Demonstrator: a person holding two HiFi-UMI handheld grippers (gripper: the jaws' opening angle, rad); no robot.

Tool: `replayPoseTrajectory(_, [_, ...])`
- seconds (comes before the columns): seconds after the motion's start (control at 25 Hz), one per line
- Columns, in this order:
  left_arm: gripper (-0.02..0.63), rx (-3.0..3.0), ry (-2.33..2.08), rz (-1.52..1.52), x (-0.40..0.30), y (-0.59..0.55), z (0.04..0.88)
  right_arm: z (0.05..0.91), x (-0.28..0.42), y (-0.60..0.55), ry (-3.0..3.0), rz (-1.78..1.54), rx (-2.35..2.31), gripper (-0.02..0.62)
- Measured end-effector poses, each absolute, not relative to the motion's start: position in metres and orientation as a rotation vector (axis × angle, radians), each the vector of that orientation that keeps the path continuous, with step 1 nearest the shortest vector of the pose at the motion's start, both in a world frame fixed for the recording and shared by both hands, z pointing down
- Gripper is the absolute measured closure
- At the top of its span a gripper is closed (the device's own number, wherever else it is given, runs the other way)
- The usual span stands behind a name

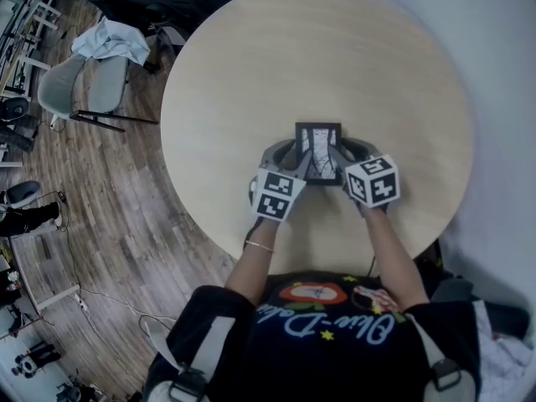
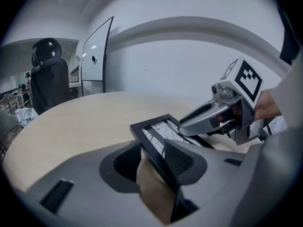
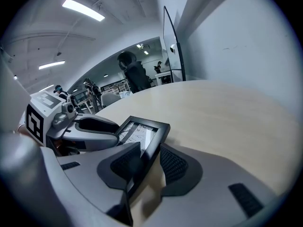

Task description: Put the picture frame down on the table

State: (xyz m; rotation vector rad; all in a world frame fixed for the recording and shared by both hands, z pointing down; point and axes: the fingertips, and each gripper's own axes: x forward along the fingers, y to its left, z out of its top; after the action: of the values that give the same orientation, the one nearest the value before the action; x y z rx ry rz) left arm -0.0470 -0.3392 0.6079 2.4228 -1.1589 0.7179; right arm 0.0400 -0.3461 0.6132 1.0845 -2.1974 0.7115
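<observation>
The round worktop [image 1: 251, 74] lies bare around the picture frame [image 1: 318, 151], which sits low over its near side, print facing up; whether its underside already touches the wood cannot be told. The left gripper [image 2: 154, 157] and the right gripper [image 3: 149, 157] each have their jaws narrowed onto one side rail. I judge the task nearly finished: settling the frame flat and letting go remain.

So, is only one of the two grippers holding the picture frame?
No, the left gripper and the right gripper each clamp one side edge of the picture frame.
</observation>
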Motion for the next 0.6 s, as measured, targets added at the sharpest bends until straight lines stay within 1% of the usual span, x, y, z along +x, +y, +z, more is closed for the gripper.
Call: replayPoseTrajectory(0.6, [0.457,2.397,-1.159,0.849,-0.0447,-0.3397,0.617,0.6216,0.0387,-0.3483,-2.13,0.603,1.061,0.485])
